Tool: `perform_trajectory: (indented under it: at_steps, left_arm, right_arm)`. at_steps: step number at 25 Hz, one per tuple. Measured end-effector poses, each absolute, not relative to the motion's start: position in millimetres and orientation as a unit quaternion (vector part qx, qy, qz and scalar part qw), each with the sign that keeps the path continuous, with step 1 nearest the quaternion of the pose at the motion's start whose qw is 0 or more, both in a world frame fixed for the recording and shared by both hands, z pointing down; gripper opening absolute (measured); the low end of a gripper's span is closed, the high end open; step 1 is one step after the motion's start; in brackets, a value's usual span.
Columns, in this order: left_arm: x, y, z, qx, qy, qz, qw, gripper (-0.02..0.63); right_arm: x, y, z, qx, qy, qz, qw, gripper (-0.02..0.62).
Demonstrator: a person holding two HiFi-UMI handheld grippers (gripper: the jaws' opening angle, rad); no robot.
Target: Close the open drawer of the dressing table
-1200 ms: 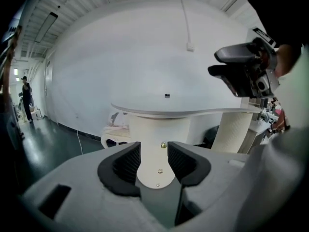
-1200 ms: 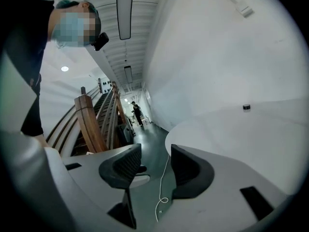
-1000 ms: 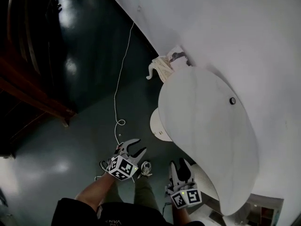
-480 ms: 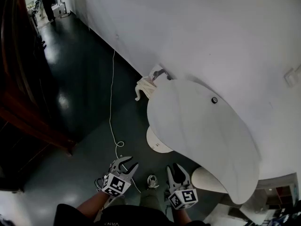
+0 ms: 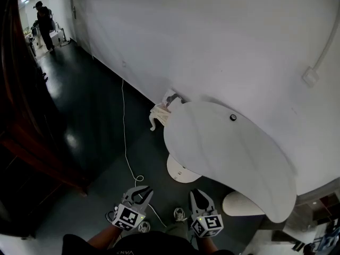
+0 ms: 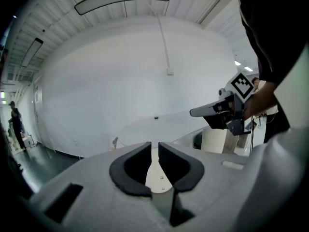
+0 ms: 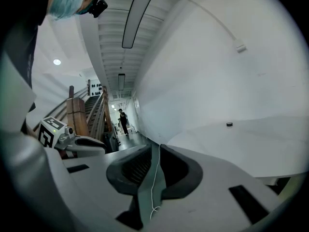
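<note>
The white dressing table point(image 5: 228, 158) stands against the wall, its curved top bearing a small black knob point(image 5: 232, 118). A cream carved part point(image 5: 159, 114) juts out at its far end; I cannot tell whether that is the drawer. My left gripper point(image 5: 139, 194) and right gripper point(image 5: 197, 197) hover side by side at the bottom of the head view, short of the table. Both point towards it, their jaws closing with nothing between them. In the left gripper view a narrow slit remains between the left gripper's point(image 6: 154, 147) pads. The right gripper point(image 7: 157, 150) likewise shows a thin gap.
A round white base point(image 5: 180, 170) and a ribbed white stool point(image 5: 241, 203) sit under the table's near edge. A white cable point(image 5: 125, 137) runs along the dark floor. Dark wooden furniture point(image 5: 21, 116) lines the left. A person point(image 5: 43, 20) stands far down the corridor.
Both grippers' jaws have narrowed from wide apart to nearly together. The head view has tipped up, showing more wall and corridor, and the grippers sit lower in it.
</note>
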State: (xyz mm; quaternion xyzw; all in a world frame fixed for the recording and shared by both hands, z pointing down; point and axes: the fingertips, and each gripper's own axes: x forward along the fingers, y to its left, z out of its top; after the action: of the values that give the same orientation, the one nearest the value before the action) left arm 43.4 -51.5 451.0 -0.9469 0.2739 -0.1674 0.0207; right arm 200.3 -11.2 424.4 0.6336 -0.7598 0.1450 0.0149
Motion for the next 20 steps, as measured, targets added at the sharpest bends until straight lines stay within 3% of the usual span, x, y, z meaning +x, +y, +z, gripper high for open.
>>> perform_trajectory:
  at_steps: [20]
  left_arm:
    - [-19, -37, 408, -0.937, 0.317, -0.146, 0.023, 0.028]
  right_arm:
    - [172, 21, 410, 0.643, -0.755, 0.122, 0.031, 0.006]
